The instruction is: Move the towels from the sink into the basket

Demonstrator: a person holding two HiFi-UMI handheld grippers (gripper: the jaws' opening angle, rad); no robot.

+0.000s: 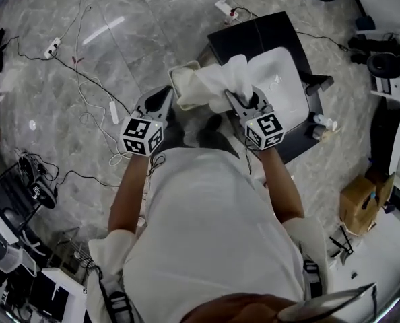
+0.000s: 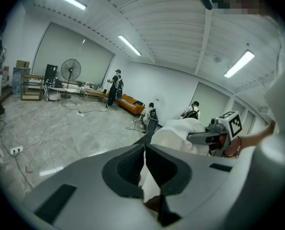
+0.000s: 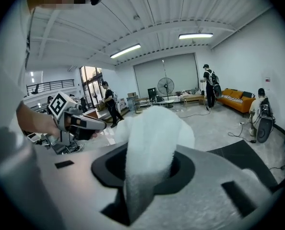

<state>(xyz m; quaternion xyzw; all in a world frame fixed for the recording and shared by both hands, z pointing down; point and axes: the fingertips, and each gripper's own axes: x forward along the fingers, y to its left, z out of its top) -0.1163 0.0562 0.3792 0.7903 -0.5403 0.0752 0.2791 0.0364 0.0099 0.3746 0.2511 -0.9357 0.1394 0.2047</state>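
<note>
While the right gripper's (image 3: 149, 169) jaws pinch a white towel (image 3: 154, 123), its loose bulk lies leftward from them, with its long axis running off the sink (image 1: 284, 86) and over the basket (image 1: 177, 79) rim. The left gripper (image 2: 145, 152), jaws pressed together on nothing, sits just beside the basket, nearer it than the right. No writing is readable, only square markers on the cubes.

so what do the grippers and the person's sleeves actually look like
The left gripper and right gripper are both light grey, wedge-shaped shells. Each carries a white cube printed with black square markers. The fingers are lined with dark ridged pads. The person wears a white top whose sleeves end about the elbow.
</note>
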